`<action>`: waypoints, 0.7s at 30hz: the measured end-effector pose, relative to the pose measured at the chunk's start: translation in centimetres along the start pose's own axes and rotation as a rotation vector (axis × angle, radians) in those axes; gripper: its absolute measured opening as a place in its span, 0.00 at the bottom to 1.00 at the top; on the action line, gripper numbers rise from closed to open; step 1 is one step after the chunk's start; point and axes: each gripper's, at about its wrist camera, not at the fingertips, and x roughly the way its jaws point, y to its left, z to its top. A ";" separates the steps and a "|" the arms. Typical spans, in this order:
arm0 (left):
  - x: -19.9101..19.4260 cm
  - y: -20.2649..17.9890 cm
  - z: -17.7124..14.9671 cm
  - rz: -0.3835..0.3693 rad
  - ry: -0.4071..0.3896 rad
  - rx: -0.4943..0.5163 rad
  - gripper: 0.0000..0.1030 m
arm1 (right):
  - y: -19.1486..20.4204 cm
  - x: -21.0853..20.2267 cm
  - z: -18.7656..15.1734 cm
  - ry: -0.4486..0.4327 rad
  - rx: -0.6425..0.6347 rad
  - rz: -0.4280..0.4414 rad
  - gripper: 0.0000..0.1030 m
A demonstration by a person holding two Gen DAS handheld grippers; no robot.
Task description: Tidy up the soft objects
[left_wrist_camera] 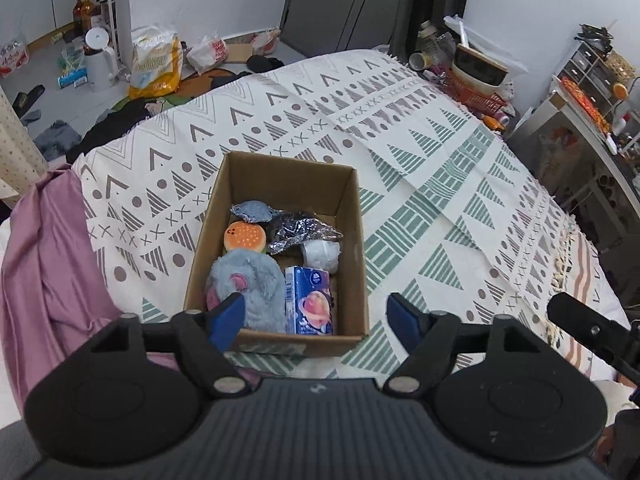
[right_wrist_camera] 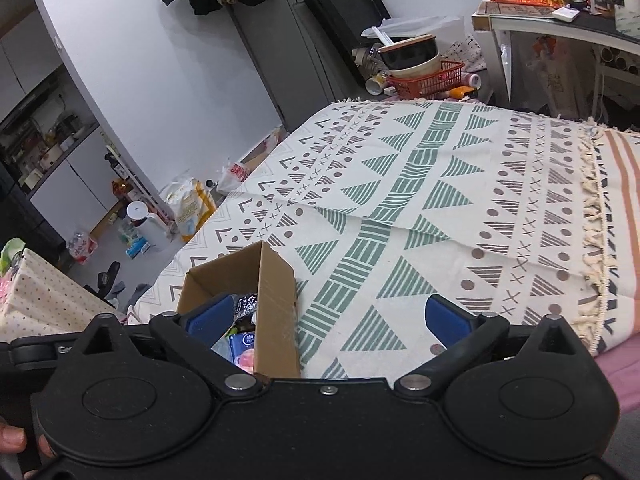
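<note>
Looks like the packing part is basically done: the cardboard box (left_wrist_camera: 280, 248) sits on the patterned bed cover (left_wrist_camera: 420, 168), holding a grey plush toy (left_wrist_camera: 248, 284), burger squishy (left_wrist_camera: 244, 236) and tissue pack (left_wrist_camera: 310, 300). Left tool (left_wrist_camera: 316, 316) and right tool (right_wrist_camera: 326, 320) are both spread wide, holding nothing. Next I'd guess: look for leftovers, none visible at 12 o'clock.

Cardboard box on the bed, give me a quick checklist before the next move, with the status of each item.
1. Left gripper open and empty: ok.
2. Right gripper open and empty: ok.
3. Cardboard box upright on the patterned blanket: ok.
4. Plush toy, burger squishy and tissue pack inside the box: ok.
5. No soft objects left on the blanket: ok in both views.
6. Bed area behind the cameras: cannot tell.
</note>
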 end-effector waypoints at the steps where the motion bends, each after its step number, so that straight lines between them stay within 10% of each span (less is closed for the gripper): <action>1: -0.5 -0.1 -0.1 -0.001 -0.007 0.005 0.80 | 0.0 -0.3 0.0 -0.001 -0.003 -0.002 1.00; 21: -6.9 -2.0 -3.5 0.011 -0.045 0.098 0.93 | -0.1 -5.9 -1.6 -0.015 -0.053 -0.040 1.00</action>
